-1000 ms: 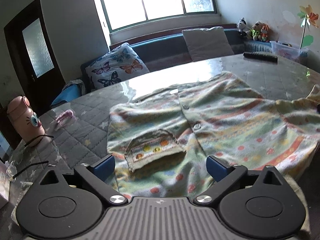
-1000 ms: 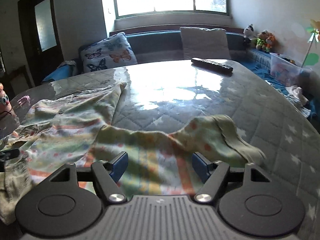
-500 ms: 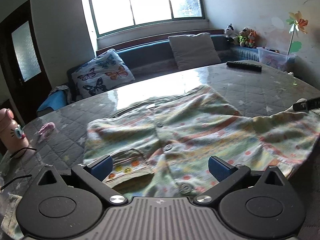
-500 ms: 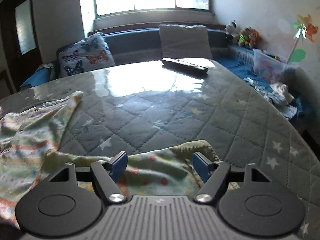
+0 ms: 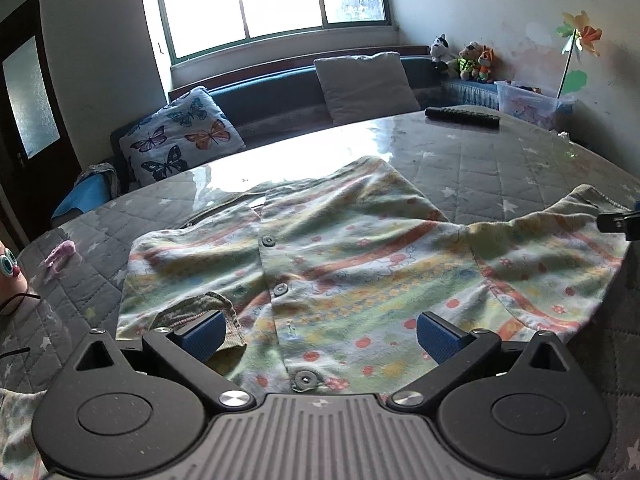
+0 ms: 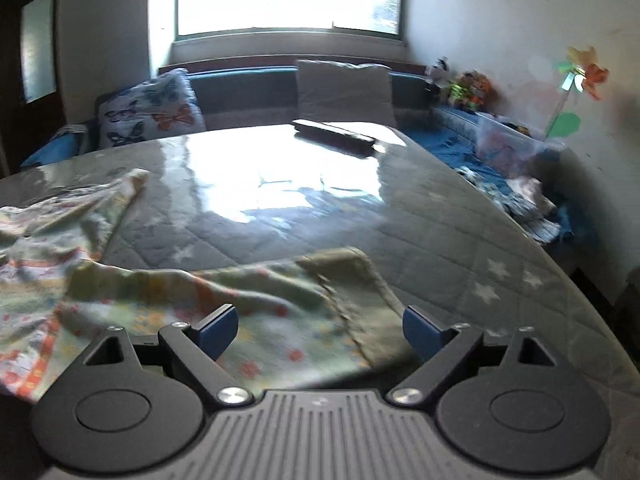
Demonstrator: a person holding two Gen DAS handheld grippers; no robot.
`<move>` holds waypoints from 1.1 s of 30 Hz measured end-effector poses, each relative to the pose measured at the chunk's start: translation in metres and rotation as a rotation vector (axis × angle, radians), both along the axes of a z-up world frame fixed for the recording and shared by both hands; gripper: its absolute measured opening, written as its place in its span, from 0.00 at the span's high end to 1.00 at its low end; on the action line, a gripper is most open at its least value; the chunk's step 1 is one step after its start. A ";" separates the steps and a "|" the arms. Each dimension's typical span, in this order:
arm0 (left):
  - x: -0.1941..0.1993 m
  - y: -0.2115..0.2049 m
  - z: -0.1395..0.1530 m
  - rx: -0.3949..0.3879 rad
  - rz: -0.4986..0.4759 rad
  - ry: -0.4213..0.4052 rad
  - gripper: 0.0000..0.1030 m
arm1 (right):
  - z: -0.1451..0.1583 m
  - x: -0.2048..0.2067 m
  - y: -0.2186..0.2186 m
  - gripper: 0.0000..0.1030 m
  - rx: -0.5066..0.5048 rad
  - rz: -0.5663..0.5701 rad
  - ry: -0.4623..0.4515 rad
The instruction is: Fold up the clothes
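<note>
One garment is present: a button-front shirt (image 5: 360,264) with a striped, dotted print, spread flat on the quilted grey tabletop (image 5: 500,168). Three buttons are visible in the left wrist view, running down the centre of the frame.

The left gripper (image 5: 318,332) is released, jaws wide, with the shirt's lower hem lying between them; the pads do not press the cloth. The right gripper (image 6: 320,330) has its jaws opening; the sleeve (image 6: 304,304) lies between them, ungrasped.

One remote control (image 5: 462,117) lies at the tabletop's far edge, upper right of frame. Two cushions rest on the bench behind: one butterfly cushion (image 5: 180,136) and one plain cushion (image 5: 364,80).

Only the left wrist view shows the buttons and chest pocket. The right wrist view is motion-blurred; the shirt body is cut off at its left edge.
</note>
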State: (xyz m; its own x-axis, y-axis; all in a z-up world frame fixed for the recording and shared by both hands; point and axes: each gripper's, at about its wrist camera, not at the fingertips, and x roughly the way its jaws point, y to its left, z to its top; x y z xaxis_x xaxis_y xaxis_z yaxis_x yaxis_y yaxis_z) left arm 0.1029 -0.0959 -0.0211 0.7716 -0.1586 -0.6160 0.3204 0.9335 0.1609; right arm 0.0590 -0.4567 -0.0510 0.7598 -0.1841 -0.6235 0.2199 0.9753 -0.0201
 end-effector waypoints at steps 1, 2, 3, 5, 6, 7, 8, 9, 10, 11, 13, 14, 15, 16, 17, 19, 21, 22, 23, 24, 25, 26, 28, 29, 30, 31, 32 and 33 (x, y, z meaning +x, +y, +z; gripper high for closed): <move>0.000 0.000 -0.001 0.002 0.002 0.002 0.00 | -0.002 -0.001 -0.003 0.15 0.008 -0.013 0.005; 0.000 0.000 -0.001 0.004 0.005 0.003 0.00 | -0.004 -0.002 -0.007 0.17 0.018 -0.026 0.008; 0.000 0.000 -0.001 0.004 0.009 0.004 0.00 | -0.006 -0.003 -0.009 0.18 0.024 -0.038 0.009; 0.001 0.001 -0.001 0.006 0.017 0.006 0.00 | -0.008 -0.005 -0.013 0.24 0.032 -0.053 0.006; 0.001 0.001 -0.002 0.007 0.021 0.008 0.00 | -0.008 -0.006 -0.014 0.25 0.032 -0.058 0.004; 0.001 0.000 -0.002 0.008 0.024 0.009 0.00 | -0.008 -0.007 -0.014 0.30 0.029 -0.063 0.001; 0.001 0.000 -0.003 0.010 0.025 0.013 0.00 | -0.008 -0.008 -0.014 0.34 0.027 -0.067 -0.001; 0.001 -0.001 -0.004 0.013 0.026 0.017 0.00 | -0.008 -0.008 -0.015 0.36 0.027 -0.071 -0.003; 0.001 -0.003 -0.005 0.017 0.025 0.019 0.00 | -0.008 -0.008 -0.016 0.41 0.028 -0.075 -0.005; 0.001 -0.004 -0.006 0.022 0.024 0.022 0.00 | -0.008 -0.008 -0.018 0.47 0.030 -0.079 -0.005; 0.001 -0.008 -0.007 0.027 0.018 0.028 0.00 | -0.008 -0.007 -0.021 0.56 0.032 -0.086 -0.006; 0.001 -0.009 -0.008 0.030 0.013 0.030 0.00 | -0.007 -0.006 -0.023 0.65 0.032 -0.086 -0.006; 0.000 -0.011 -0.009 0.033 0.007 0.032 0.00 | -0.006 -0.005 -0.025 0.71 0.033 -0.087 -0.006; 0.000 -0.013 -0.010 0.039 0.004 0.034 0.00 | -0.006 -0.004 -0.027 0.78 0.035 -0.085 -0.007; -0.001 -0.014 -0.012 0.045 0.001 0.037 0.00 | -0.005 -0.003 -0.030 0.86 0.042 -0.082 -0.011; -0.002 -0.017 -0.014 0.056 -0.006 0.042 0.00 | -0.003 -0.002 -0.033 0.88 0.061 -0.081 -0.022; -0.003 -0.020 -0.017 0.068 -0.013 0.047 0.00 | -0.003 -0.002 -0.034 0.91 0.067 -0.090 -0.034; -0.003 -0.020 -0.018 0.068 -0.013 0.051 0.00 | -0.004 -0.002 -0.034 0.92 0.072 -0.093 -0.035; -0.003 -0.020 -0.018 0.067 -0.014 0.049 0.00 | -0.006 -0.002 -0.034 0.92 0.072 -0.095 -0.034; -0.003 -0.021 -0.018 0.068 -0.015 0.049 0.00 | -0.007 -0.002 -0.034 0.92 0.075 -0.095 -0.036; -0.003 -0.021 -0.018 0.070 -0.017 0.049 0.00 | -0.005 -0.003 -0.034 0.93 0.082 -0.093 -0.041; -0.003 -0.020 -0.018 0.070 -0.017 0.047 0.00 | -0.002 -0.004 -0.034 0.93 0.088 -0.091 -0.046; -0.004 -0.019 -0.017 0.069 -0.017 0.044 0.00 | 0.008 -0.007 -0.031 0.93 0.102 -0.072 -0.072; -0.004 -0.019 -0.016 0.068 -0.017 0.042 0.00 | 0.015 -0.009 -0.030 0.93 0.110 -0.059 -0.088; -0.005 -0.016 -0.015 0.063 -0.012 0.040 0.00 | 0.022 -0.011 -0.027 0.93 0.120 -0.043 -0.104; -0.005 -0.014 -0.014 0.057 -0.006 0.037 0.00 | 0.030 -0.013 -0.023 0.93 0.133 -0.020 -0.120; -0.005 -0.010 -0.012 0.053 0.005 0.033 0.00 | 0.038 -0.013 -0.018 0.93 0.145 0.006 -0.134; -0.005 -0.006 -0.011 0.048 0.016 0.029 0.00 | 0.046 -0.014 -0.012 0.93 0.158 0.033 -0.147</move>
State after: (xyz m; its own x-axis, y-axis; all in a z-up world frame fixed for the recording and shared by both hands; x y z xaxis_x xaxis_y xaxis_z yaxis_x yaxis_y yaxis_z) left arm 0.0975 -0.1020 -0.0316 0.7556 -0.1163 -0.6446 0.3108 0.9299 0.1966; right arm 0.0450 -0.4691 -0.0052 0.8489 -0.0667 -0.5244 0.1774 0.9704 0.1636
